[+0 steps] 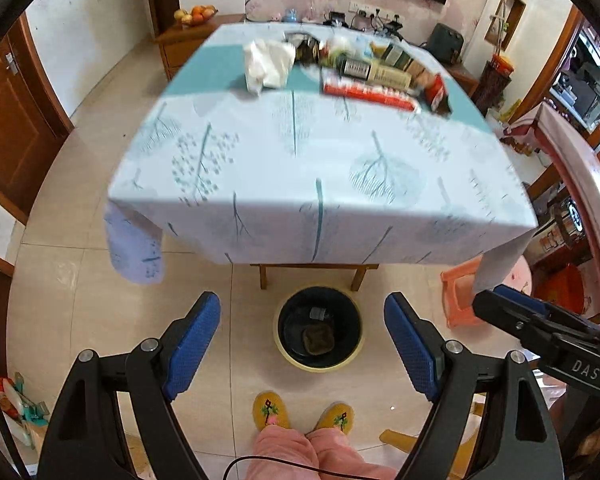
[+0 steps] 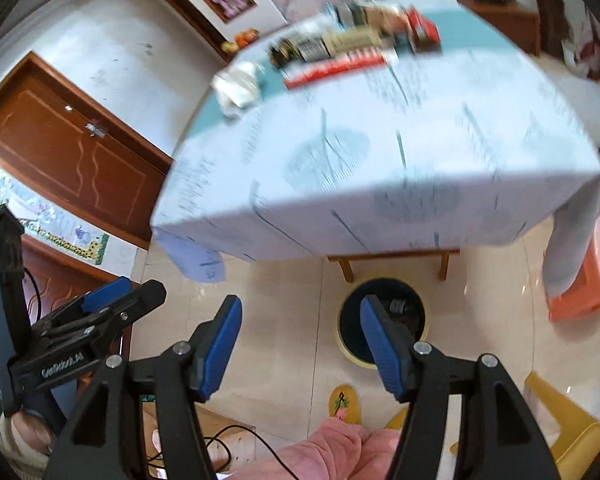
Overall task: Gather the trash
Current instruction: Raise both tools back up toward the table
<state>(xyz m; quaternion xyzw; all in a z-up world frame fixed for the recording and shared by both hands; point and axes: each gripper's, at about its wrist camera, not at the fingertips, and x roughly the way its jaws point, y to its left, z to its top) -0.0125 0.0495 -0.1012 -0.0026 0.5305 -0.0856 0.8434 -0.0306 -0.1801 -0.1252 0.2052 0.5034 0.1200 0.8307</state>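
Nearest the lens, the left gripper (image 1: 302, 344) and right gripper (image 2: 300, 346) are both hanging released and empty over the trash bin (image 1: 319, 329) on the floor. A couple of pieces are lying inside it. Most of the job is looking undone: crumpled white paper (image 1: 269, 65) and a heap of packaging (image 1: 374, 76) are sitting on the table (image 1: 300, 168) at its far side.

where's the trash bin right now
The trash bin sits on the floor just in front of the table, between its near legs, low centre in the left wrist view, ahead of the person's slippers.

Black gripper (image 1: 302, 344), blue pads (image 1: 194, 344); pink trousers (image 1: 296, 452), yellow slippers (image 1: 270, 410).
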